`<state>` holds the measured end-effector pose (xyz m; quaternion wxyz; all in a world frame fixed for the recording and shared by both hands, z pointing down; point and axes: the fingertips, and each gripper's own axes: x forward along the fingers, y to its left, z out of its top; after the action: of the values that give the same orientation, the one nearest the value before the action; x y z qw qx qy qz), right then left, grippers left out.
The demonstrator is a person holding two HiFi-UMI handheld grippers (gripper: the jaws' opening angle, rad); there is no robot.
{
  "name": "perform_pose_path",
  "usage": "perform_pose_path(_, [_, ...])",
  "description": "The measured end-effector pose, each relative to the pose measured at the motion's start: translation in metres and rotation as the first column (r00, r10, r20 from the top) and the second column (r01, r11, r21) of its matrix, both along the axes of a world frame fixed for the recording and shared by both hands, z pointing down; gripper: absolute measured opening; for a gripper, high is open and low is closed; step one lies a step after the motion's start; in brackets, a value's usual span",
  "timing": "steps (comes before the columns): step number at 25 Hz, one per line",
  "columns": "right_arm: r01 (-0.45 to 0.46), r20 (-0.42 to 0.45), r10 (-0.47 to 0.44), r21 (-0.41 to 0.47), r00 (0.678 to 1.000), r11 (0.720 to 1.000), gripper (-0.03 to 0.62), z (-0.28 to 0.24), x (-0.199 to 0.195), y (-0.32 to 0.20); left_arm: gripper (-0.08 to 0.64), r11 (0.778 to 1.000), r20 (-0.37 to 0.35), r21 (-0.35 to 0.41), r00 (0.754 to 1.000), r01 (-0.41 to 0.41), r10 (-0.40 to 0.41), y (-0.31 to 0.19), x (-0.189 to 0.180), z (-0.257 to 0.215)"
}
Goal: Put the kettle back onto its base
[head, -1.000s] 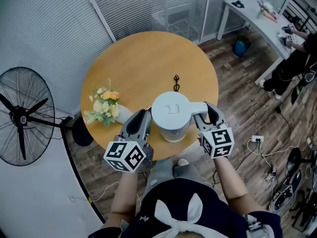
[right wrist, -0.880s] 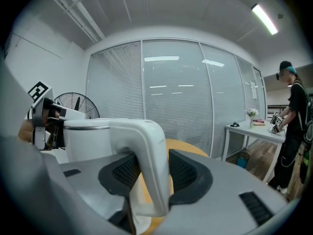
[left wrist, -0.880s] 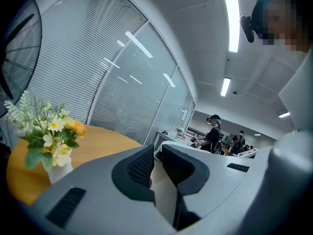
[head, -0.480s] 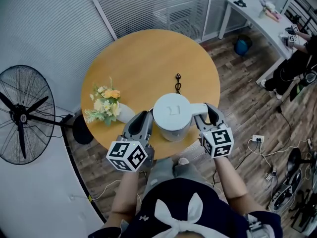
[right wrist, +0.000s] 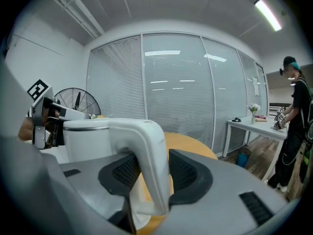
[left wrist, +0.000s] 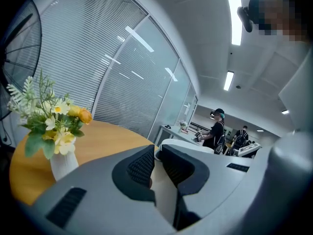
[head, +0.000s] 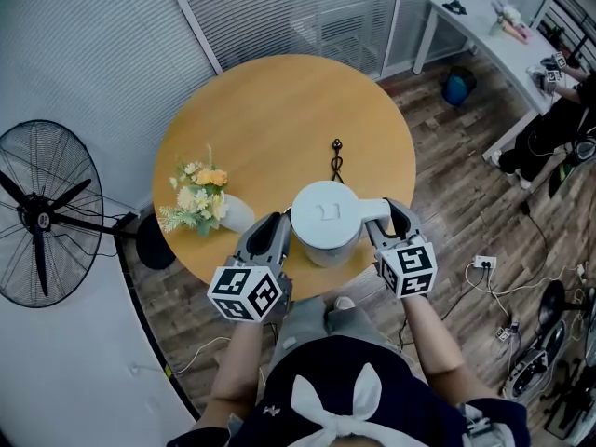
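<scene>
From the head view, the white kettle [head: 325, 220] sits over the near edge of the round table [head: 270, 110]. The right gripper [head: 387, 223] is clamped on its handle [head: 375, 209], and the left gripper [head: 270, 229] has its tips just beside the kettle's other flank. A small dark thing [head: 335, 159] lies beyond both sets of jaws, too small to name. I can't see the base, which may be under the kettle.

In the left gripper view, the jaws are barely parted with nothing between them. The kettle's lid shows just past the right-hand jaw, and a vase of flowers [left wrist: 54, 126] stands well off to their left.

In the right gripper view, both pads press the stiff handle, and the body hangs to the left of the jaws. I'd judge it a rigid, smooth plastic shell, heavier if there's water in it and inclined to swing from a handle grip. The handle is the right hold, with the left jaws steadying the wall. Its underside is cut off, so I can't say whether it is seated.
</scene>
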<state>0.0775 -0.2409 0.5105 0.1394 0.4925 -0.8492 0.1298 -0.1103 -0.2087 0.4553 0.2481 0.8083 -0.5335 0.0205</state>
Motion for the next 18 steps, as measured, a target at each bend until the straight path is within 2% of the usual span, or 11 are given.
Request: perform_pose_path(18, [0.03, -0.012, -0.031, -0.06, 0.999, 0.998, 0.172, 0.028, -0.001, -0.002, 0.064, 0.998, 0.002, -0.053, 1.0, 0.013, -0.013, -0.003, 0.0, 0.026])
